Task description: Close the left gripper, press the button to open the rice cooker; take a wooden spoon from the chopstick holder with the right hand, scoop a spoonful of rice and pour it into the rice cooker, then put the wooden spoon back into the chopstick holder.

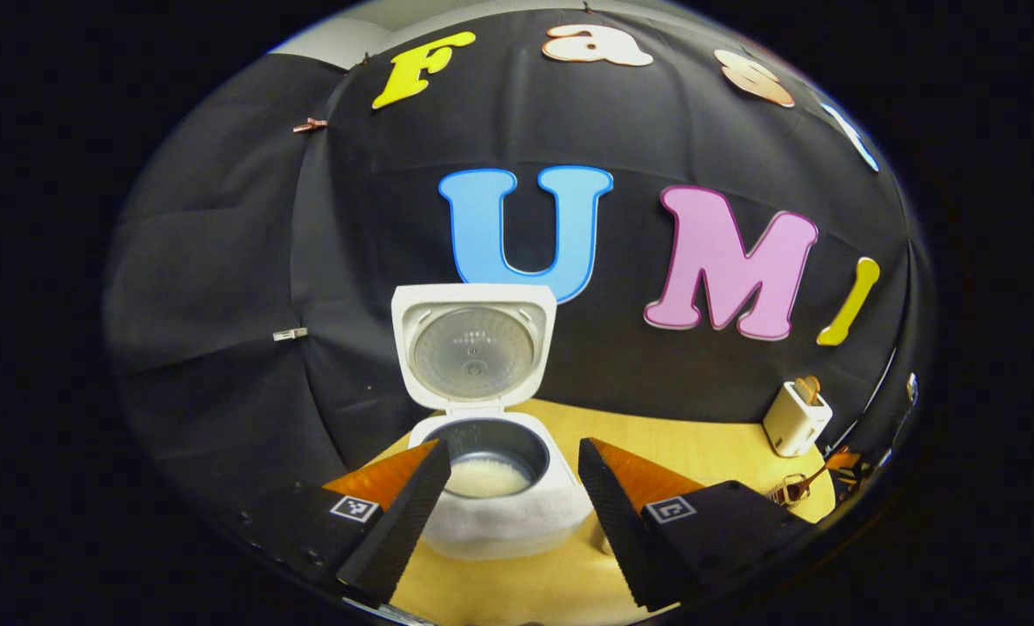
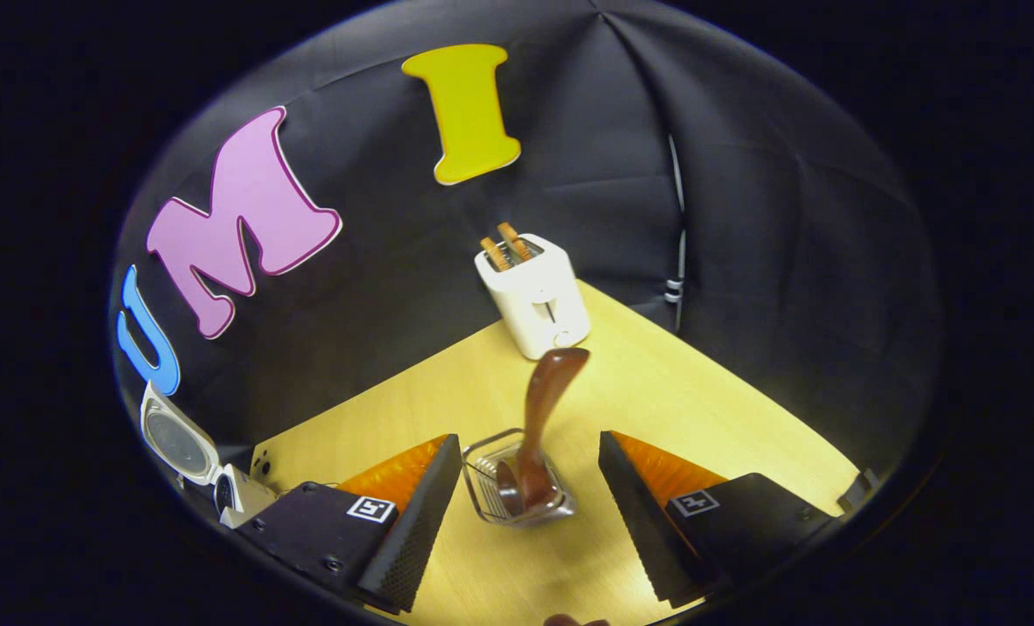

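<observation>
The white rice cooker (image 1: 503, 513) stands open on the table, its lid (image 1: 473, 348) upright and white rice (image 1: 486, 476) in the dark inner pot. My left gripper (image 1: 512, 445) is open, with one finger on each side of the cooker's front and nothing held. In the right gripper view a brown wooden spoon (image 2: 544, 400) stands in the wire chopstick holder (image 2: 482, 487), leaning away from me. My right gripper (image 2: 530, 437) is open just above the holder; the spoon's handle rises between the fingers, and neither finger touches it. The open cooker (image 2: 182, 445) sits far left.
A white toaster (image 2: 538, 296) with two slices in it stands near the back wall behind the holder, and sits far right as toaster (image 1: 795, 417) in the left gripper view. The wooden table (image 2: 699, 409) meets the black cloth wall at the back and on the right.
</observation>
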The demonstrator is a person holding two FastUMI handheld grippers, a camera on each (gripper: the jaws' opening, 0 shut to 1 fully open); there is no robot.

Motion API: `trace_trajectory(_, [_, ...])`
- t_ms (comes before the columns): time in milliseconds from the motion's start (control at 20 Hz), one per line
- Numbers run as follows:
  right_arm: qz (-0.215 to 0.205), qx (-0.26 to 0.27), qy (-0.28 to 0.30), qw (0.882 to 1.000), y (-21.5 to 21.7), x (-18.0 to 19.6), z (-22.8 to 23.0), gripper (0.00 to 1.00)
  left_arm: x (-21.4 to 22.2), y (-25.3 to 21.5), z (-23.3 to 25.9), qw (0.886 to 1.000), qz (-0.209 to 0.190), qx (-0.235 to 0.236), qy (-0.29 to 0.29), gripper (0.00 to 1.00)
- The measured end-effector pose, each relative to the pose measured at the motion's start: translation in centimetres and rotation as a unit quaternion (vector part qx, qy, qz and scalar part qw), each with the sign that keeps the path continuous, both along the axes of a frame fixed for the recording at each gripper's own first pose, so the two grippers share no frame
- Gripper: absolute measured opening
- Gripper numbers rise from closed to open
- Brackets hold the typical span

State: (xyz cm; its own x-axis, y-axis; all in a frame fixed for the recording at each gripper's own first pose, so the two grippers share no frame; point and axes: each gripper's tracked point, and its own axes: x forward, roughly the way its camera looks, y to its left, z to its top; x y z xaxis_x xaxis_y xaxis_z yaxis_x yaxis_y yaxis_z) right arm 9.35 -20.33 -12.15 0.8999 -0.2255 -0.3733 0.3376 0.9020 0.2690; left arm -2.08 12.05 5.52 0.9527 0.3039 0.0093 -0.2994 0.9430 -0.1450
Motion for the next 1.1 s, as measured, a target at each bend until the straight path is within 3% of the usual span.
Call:
trace_trajectory(150, [-0.042, -0.018, 0.0, 0.999, -0.8, -4.3, -0.3, 0.98, 1.9, 2.7, 3.5, 0.999, -0.021, 0.007, -0.033, 0.95])
trace_trajectory(400, [-0.103, -0.033, 0.041, 0.993, 0.3, -11.6, -5.0, 0.98, 5.5, 9.9, 8.3, 0.998, -0.006, 0.04, -0.051, 0.95])
trace_trajectory(600, [-0.104, -0.043, 0.07, 0.991, 3.5, -14.1, -6.6, 0.98, 9.8, 14.0, 11.0, 0.998, -0.009, 0.031, -0.044, 0.95])
trace_trajectory(800, [-0.1, -0.054, 0.066, 0.991, 6.9, -14.3, -7.1, 0.98, 13.9, 17.1, 14.4, 0.997, -0.016, 0.054, -0.055, 0.95])
trace_trajectory(1100, [-0.078, -0.057, 0.112, 0.989, 11.8, -17.5, -9.9, 0.99, 20.5, 19.6, 15.3, 0.997, -0.047, 0.047, -0.025, 0.95])
